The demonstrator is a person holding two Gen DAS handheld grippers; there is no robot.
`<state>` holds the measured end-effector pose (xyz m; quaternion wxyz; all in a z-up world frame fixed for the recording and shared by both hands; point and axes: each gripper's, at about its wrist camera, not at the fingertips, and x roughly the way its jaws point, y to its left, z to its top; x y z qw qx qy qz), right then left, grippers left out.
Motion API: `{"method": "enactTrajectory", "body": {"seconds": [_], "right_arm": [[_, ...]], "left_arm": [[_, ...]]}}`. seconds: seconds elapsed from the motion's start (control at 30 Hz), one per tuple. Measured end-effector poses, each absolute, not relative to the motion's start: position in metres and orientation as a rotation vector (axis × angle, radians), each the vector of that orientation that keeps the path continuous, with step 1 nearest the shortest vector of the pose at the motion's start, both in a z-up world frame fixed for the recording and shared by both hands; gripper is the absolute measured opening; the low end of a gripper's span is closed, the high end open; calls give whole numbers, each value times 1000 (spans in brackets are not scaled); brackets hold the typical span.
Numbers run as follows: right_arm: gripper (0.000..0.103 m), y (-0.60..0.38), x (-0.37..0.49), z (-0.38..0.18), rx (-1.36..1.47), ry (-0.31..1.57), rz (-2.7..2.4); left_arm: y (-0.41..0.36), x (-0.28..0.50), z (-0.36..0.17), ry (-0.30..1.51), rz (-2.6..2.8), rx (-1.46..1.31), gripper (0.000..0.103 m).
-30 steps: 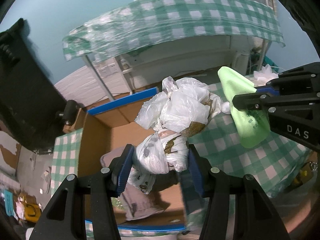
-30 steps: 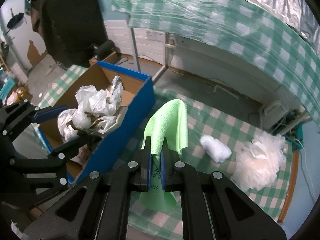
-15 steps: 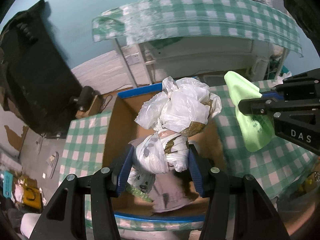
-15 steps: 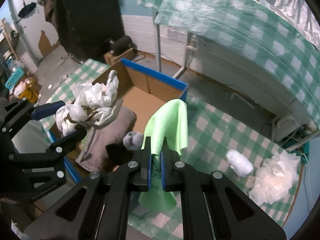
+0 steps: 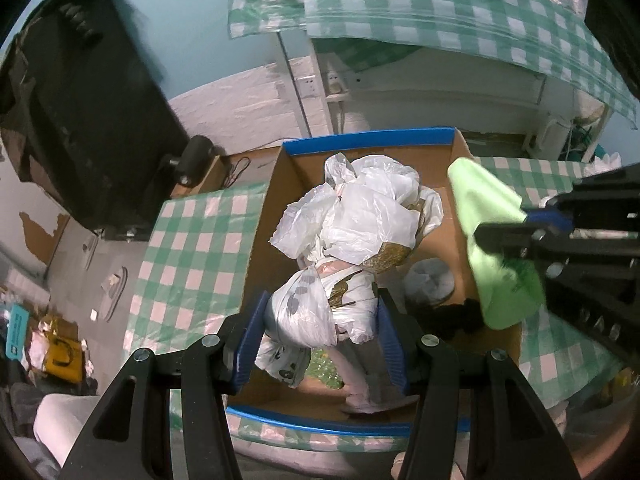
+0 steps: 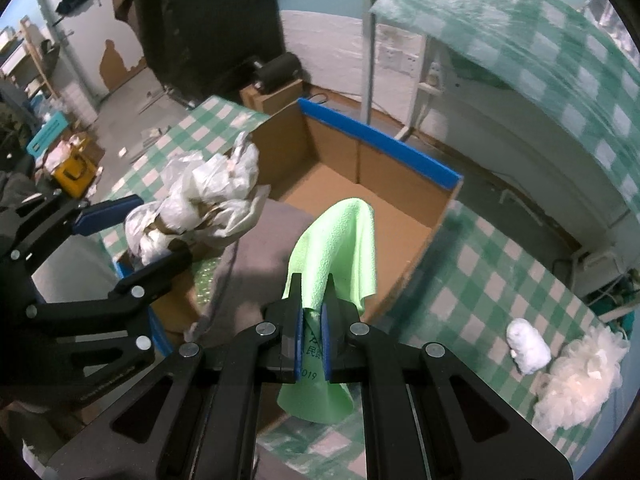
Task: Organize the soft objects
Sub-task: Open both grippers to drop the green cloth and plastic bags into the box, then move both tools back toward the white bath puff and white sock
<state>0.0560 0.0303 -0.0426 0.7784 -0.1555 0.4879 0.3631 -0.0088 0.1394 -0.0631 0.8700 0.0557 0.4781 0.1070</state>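
Here, a bundle of white plastic bags (image 5: pixel 352 240) and a green cloth (image 6: pixel 336 256) hang above the blue-rimmed cardboard box (image 6: pixel 380 140).
The left gripper (image 5: pixel 320 332) clamps the bags; the right gripper (image 6: pixel 311 344) pinches the cloth, printed "019". Inside the box lies grey fabric (image 6: pixel 260 248); beside it, on the checked tablecloth (image 6: pixel 480 280), a white roll (image 6: pixel 528 348) and white pouf (image 6: pixel 580 380).

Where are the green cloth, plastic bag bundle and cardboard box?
green cloth (image 6: pixel 336 248): right wrist view, draped upper fold.
plastic bag bundle (image 5: pixel 360 220): left wrist view, white crumpled top.
cardboard box (image 6: pixel 376 136): right wrist view, blue-edged far rim.
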Motion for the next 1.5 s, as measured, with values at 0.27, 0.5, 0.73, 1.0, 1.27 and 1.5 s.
{"method": "enactTrajectory", "body": {"seconds": [0.27, 0.5, 0.73, 1.0, 1.27, 1.5], "right_arm": [[7, 45, 56, -48, -343, 1070, 815], [34, 46, 58, -55, -330, 1089, 828], [56, 36, 60, -48, -306, 1055, 803], [59, 13, 66, -43, -288, 1043, 742], [61, -18, 72, -41, -261, 1049, 672], [63, -46, 70, -38, -267, 1037, 618]], "left_arm": [[144, -7, -71, 1025, 254, 115, 55], [150, -4, -75, 1053, 293, 106, 58], [145, -2, -75, 1055, 310, 133, 78], [135, 1, -72, 1050, 292, 148, 79], [110, 8, -68, 1039, 249, 175, 80], [86, 13, -65, 1025, 205, 213, 80]]}}
